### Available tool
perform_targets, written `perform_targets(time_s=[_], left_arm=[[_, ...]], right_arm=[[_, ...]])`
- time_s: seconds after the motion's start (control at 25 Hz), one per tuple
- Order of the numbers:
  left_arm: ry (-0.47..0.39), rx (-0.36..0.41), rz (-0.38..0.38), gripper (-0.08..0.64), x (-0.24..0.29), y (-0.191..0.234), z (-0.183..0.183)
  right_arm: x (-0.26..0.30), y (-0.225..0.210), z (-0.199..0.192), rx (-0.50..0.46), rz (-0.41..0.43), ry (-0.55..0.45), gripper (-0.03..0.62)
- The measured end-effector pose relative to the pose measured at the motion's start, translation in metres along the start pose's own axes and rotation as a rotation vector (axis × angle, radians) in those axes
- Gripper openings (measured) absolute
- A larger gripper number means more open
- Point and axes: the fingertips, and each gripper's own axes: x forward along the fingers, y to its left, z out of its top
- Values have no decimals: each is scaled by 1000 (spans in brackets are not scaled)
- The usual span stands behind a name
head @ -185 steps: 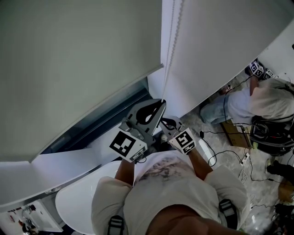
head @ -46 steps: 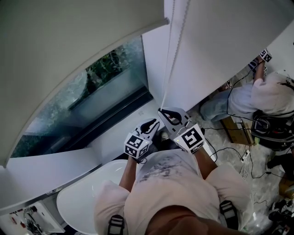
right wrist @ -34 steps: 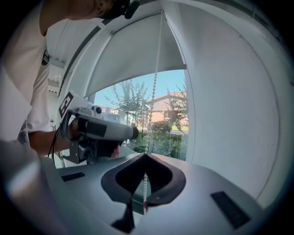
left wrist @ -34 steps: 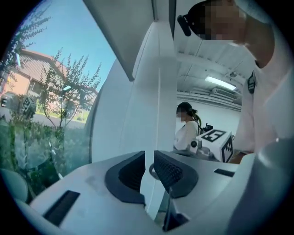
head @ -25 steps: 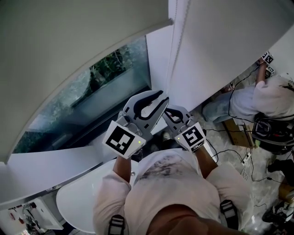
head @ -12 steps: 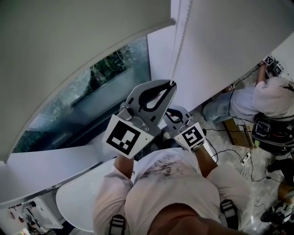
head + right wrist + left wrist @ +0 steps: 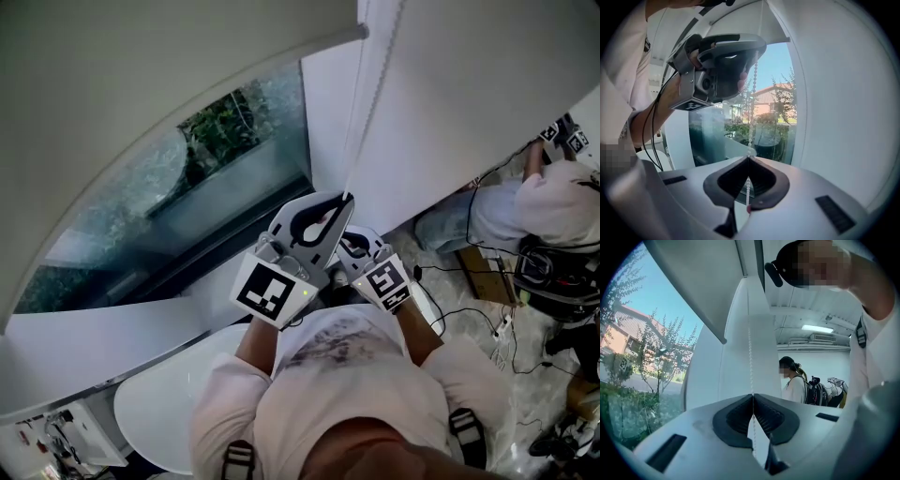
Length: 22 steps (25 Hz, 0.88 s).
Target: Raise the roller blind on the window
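Left claw point(image 7: 343, 199) has re-gripped the bead chain point(image 7: 367, 112) higher, at 12 o'clock of the right claw point(image 7: 339, 247). Both are clenched on it. The roller blind point(image 7: 141, 75) hem at 11 o'clock has climbed from near the sill and the window glass point(image 7: 216, 159) is mostly exposed, so I'd judge the raise well along. Count: two claws, one chain, one blind, one bystander point(image 7: 562, 199) at 3 o'clock.

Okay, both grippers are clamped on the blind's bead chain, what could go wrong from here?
The left gripper and right gripper pinch the thin bead chain only at their tips, so it may slip under a pull. They sit close together, so they might bump when swapping grips.
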Motion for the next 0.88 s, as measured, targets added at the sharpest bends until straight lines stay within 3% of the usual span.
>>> perform_targets(time_s=[0.88], left_arm=[[66, -93, 3, 11, -19, -6, -77]], right_arm=[[20, 12, -73, 46, 32, 173, 61]])
